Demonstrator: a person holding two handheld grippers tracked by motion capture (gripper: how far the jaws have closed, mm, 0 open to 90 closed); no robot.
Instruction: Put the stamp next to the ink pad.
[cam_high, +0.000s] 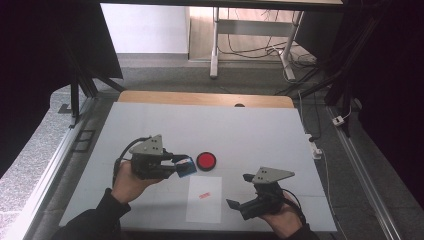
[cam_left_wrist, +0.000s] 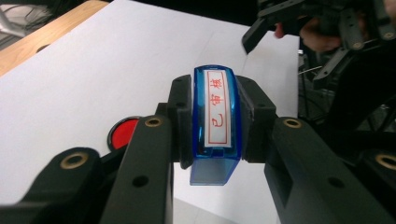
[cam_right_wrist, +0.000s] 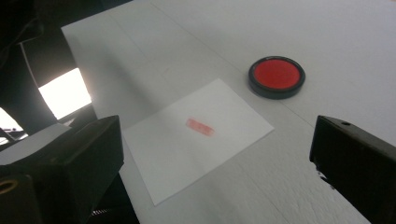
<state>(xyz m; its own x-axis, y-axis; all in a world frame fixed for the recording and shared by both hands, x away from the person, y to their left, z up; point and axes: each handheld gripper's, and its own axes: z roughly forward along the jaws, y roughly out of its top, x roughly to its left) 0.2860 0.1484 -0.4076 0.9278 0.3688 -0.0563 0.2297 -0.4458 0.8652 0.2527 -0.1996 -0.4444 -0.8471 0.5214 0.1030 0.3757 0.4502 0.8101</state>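
My left gripper (cam_high: 182, 164) is shut on a blue stamp (cam_left_wrist: 216, 122) with a white label printed in red, held just above the table. The stamp (cam_high: 188, 167) hangs immediately left of a round red ink pad (cam_high: 206, 161), apart from it. A white sheet of paper (cam_high: 204, 202) lies near the front edge and bears a red stamp mark (cam_high: 203, 195). My right gripper (cam_high: 240, 191) hovers at the paper's right side, open, with nothing between its jaws. In the right gripper view the paper (cam_right_wrist: 187, 154), its mark (cam_right_wrist: 200, 126) and the ink pad (cam_right_wrist: 276, 77) lie ahead of the wide-apart jaws.
The work surface is a white mat (cam_high: 250, 125) on a wooden table whose far edge (cam_high: 200, 98) shows. Metal rails (cam_high: 55, 165) run along both sides. Beyond the table stand desk legs (cam_high: 215, 45) and loose cables (cam_high: 300, 65) on the floor.
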